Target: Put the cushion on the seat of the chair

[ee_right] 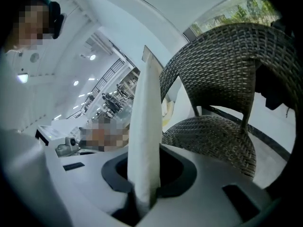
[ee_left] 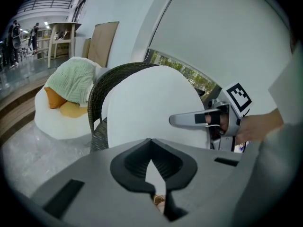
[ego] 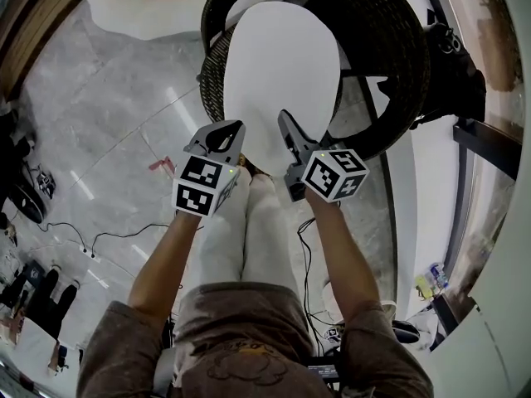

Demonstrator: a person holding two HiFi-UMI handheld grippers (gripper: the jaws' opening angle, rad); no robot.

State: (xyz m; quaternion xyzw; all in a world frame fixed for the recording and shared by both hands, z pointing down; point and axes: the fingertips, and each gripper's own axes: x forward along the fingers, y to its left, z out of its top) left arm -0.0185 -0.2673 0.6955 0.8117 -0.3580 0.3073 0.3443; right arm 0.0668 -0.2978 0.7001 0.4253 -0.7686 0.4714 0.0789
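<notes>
A white oval cushion [ego: 282, 73] hangs over the dark wicker chair [ego: 398, 48], its far end above the seat. My left gripper [ego: 236, 129] is at its near left edge and my right gripper [ego: 284, 119] at its near right edge. In the right gripper view the cushion [ee_right: 144, 126] stands edge-on with my right gripper [ee_right: 144, 186] shut on it, beside the woven seat [ee_right: 213, 136]. In the left gripper view the cushion's face [ee_left: 151, 108] fills the middle. The jaws of my left gripper [ee_left: 152, 174] are almost together with a thin white strip between them. The right gripper [ee_left: 189, 119] shows at the cushion's right edge.
A white beanbag [ego: 149, 11] with a green blanket [ee_left: 71, 82] and orange pillows lies left of the chair. Cables [ego: 91, 239] trail over the marble floor at the left. The person's white-trousered legs [ego: 249, 230] stand just before the chair. Dark gear [ego: 452, 73] sits to its right.
</notes>
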